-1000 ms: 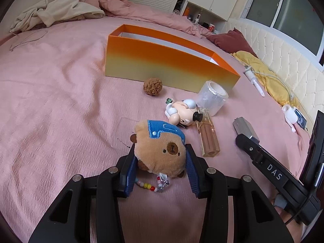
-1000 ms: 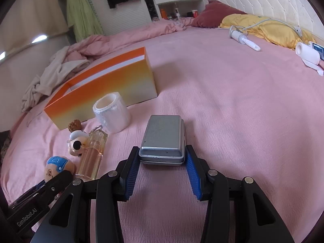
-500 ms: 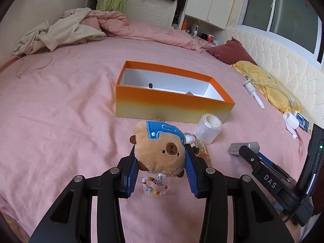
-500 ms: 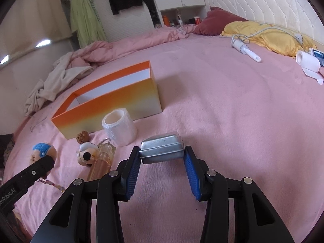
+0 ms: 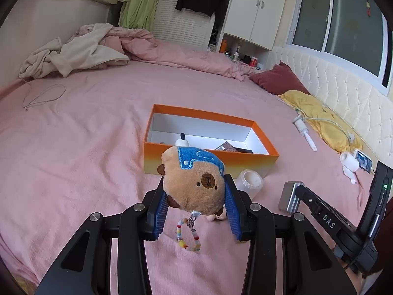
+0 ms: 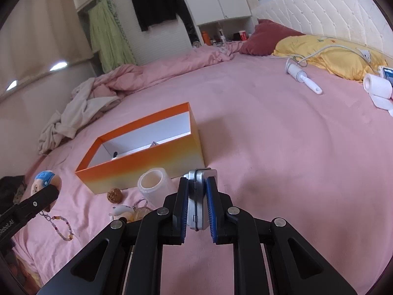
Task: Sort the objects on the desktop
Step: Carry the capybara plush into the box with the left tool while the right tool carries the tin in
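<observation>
We hold two grippers above a pink bed (image 5: 81, 127).

1. Left gripper (image 5: 195, 211): its blue ribbed pads press both sides of a plush toy (image 5: 194, 182), which hangs clear of the sheet. The plush is tan and soft, with a blue embroidered cap and a brown snout. One bead loop (image 5: 188, 233) dangles beneath it.

2. Right gripper (image 6: 197, 211): its jaws are closing on a tin (image 6: 199, 196) turned on edge between the pads. The tin is grey metal, flat and rectangular with rounded corners, and is lifted off the sheet.

3. On the sheet, near and left of the tin, we count one walnut-like ball (image 6: 114, 194) with a rough surface, one small figurine (image 6: 122, 210), one glass bottle (image 6: 140, 212) partly hidden, and one translucent tape roll (image 6: 154, 184), cylindrical and standing on end just beside the box.

4. Farther off stands one open box (image 5: 208, 142): rectangular card, orange fading to yellow outside, white inside. It holds a small white figure (image 5: 182, 142) with a black tip at the near left wall, and a flat dark item (image 5: 231, 148) near the middle. What else lies inside we cannot tell.

5. Far right: one lint roller (image 6: 303, 78), one white roll (image 6: 377, 86), one yellow pillow (image 6: 331, 54), one maroon pillow (image 6: 267, 36).
</observation>
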The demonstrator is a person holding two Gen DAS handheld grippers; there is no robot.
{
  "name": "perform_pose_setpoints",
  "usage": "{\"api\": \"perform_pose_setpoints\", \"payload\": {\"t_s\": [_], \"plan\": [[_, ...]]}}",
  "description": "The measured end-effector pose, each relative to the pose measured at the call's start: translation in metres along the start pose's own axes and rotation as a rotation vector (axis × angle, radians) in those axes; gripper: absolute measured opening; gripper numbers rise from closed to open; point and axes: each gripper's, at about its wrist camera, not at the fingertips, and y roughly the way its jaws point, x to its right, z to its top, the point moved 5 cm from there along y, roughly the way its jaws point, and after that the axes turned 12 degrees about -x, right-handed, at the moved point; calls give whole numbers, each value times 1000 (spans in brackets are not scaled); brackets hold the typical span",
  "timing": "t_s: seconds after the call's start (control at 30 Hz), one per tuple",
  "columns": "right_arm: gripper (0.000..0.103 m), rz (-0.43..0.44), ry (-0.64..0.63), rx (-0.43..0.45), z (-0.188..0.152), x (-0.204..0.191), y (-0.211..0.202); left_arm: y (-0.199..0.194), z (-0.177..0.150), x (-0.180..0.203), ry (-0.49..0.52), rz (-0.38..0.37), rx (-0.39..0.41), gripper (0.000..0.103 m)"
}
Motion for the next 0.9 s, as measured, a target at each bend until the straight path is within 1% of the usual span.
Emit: {"api": "perform_pose_setpoints", "payload": {"t_s": [0.1,0.27,0.47,0.63,0.77,0.9], "plan": [[14,17,25,6,3,5,-1,1,-1,-2,-13,-7,0,43],[14,31,38,40,15,6,-11,3,0,-5,-27,-14,-1,43],[14,62,37,88,34,-2,-24,8,15,0,1,-17,-3,43],[14,100,-10,128,58,-23,-30,8,43,6,23,-32,19,43],[14,126,-61,145,82,-44,-25,12,74,11,65,-37,40,43],[14,148,-87,146,104,-60,-13,26,102,9,106,-17,26,43]]}}
